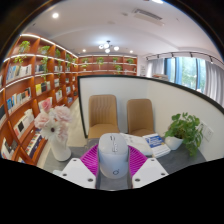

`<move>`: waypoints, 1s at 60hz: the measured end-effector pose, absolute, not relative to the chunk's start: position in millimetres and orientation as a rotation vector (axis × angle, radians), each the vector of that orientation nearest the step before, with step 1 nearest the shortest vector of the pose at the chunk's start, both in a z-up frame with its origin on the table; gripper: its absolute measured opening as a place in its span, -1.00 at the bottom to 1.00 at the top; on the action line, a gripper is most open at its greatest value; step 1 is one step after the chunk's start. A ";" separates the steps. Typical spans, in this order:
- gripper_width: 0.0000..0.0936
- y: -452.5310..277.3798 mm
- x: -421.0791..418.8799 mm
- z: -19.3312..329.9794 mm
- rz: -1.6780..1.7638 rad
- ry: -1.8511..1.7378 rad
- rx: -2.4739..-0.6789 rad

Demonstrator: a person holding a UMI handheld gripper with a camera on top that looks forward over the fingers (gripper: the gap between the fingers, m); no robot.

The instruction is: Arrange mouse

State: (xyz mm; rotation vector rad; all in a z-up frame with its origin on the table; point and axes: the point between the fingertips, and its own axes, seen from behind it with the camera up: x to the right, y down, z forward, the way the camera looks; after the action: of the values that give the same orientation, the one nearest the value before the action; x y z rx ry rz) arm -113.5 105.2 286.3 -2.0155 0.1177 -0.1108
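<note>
Gripper view shows the hand-held gripper (pixel 113 163) clenched on a white mouse (pixel 113 157), which is held between the magenta pads (pixel 92 158) and lifted above the white table (pixel 152 152). The mouse is best kept level and lowered slowly onto a bare part of the table, clear of the flower vase (pixel 60 146), booklet (pixel 154 141) and potted plant (pixel 186 130) beyond, and released only once it is seated.

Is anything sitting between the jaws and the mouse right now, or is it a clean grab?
Nothing visible stands in the way. The mouse already sits between the gripper's pink pads, which flank it closely on both sides. Whether the pads press on it cannot be told. The vase of flowers and the potted plant stand off to either side.
</note>
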 end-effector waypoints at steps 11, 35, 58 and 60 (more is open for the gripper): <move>-0.23 119.1 -244.0 184.5 0.014 0.002 -2.153; -0.23 81.1 -316.1 -15.1 -0.067 -0.031 -2.404; 0.73 77.5 -312.6 -9.8 -0.046 0.025 -2.428; 0.86 77.9 -310.9 -1.3 -0.030 0.039 -2.428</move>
State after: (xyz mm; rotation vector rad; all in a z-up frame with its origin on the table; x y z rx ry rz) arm -310.9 77.9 -1.3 -2.4280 0.0393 -0.0303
